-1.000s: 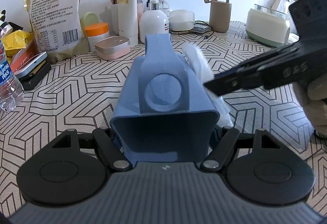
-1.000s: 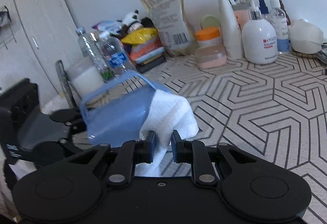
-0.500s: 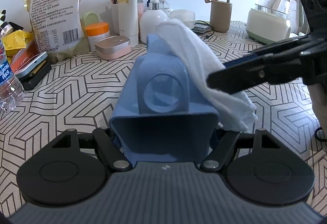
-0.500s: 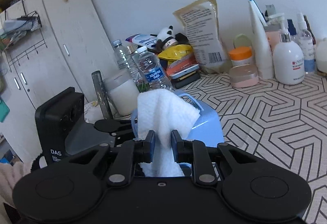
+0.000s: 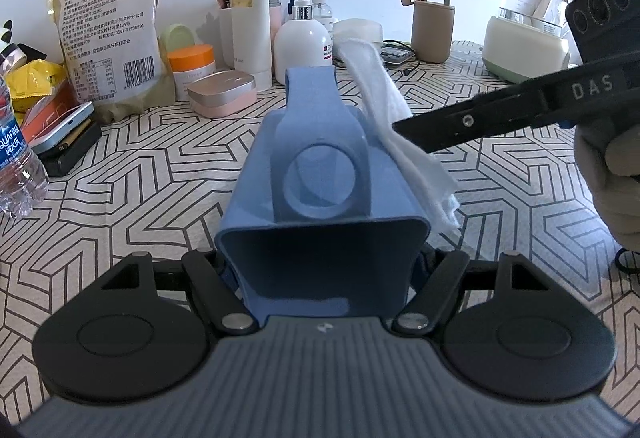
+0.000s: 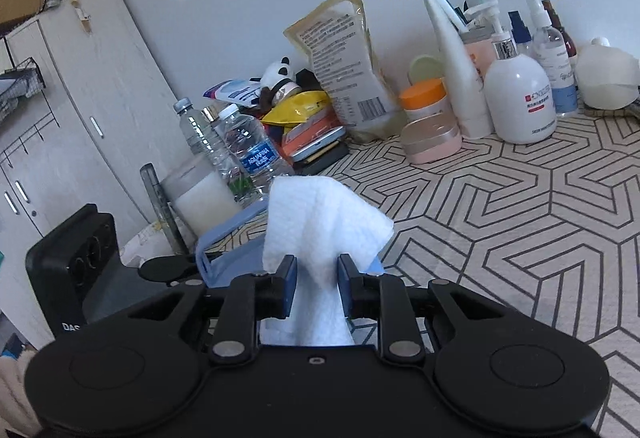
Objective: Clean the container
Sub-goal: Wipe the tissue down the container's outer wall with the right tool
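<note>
A blue container (image 5: 320,206) with a strap handle and a round hole lies on its side, its open mouth toward the left wrist camera. My left gripper (image 5: 320,274) is shut on its sides near the mouth. A white cloth (image 5: 384,106) lies against the container's upper right wall. My right gripper (image 5: 404,128) reaches in from the right with the cloth in its tip. In the right wrist view the cloth (image 6: 320,222) bunches between the pads of the right gripper (image 6: 317,278). Those jaws are opening slightly, but the pads still touch the cloth. The container (image 6: 232,258) shows behind it.
The table (image 5: 140,174) has a geometric-patterned cover. Along the back wall stand a food bag (image 5: 104,38), lotion bottles (image 5: 302,46), an orange-lidded jar (image 5: 192,66), a pink tin (image 5: 222,94) and a kettle (image 5: 528,38). Water bottles (image 6: 248,150) and a cabinet (image 6: 80,118) are at the left.
The right gripper carried the cloth from low on the container's right side up over its top, then back along the upper right wall. The left gripper and container stayed still.
</note>
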### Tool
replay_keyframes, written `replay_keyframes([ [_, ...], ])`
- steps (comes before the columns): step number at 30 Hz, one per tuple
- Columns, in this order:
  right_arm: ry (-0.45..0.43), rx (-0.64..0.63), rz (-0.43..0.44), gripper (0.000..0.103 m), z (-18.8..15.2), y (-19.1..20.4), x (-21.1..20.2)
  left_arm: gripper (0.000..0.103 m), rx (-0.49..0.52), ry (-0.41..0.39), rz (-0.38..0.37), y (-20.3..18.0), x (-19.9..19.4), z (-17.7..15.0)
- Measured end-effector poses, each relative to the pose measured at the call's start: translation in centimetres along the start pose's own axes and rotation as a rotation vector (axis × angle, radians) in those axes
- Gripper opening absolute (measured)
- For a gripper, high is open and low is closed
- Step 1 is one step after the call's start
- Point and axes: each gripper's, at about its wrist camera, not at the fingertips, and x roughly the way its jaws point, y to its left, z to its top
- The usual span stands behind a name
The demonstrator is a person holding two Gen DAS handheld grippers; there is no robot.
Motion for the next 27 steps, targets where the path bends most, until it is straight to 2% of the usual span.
replay_keyframes([
  [4, 0.044, 0.007, -0.054, 0.025, -0.4, -0.5, 0.7, 0.074, -0.001, 0.000, 0.007, 0.3, 0.0, 0.0],
  [11, 0.100, 0.007, -0.091, 0.025, -1.2, -0.6, 1.9, 0.074, 0.003, 0.001, 0.007, 0.6, 0.2, 0.0],
  [27, 0.064, -0.155, -0.083, 0.025, -0.8, 2.9, 0.4, 0.074, -0.004, 0.003, -0.004, 0.0, 0.1, 0.1],
])
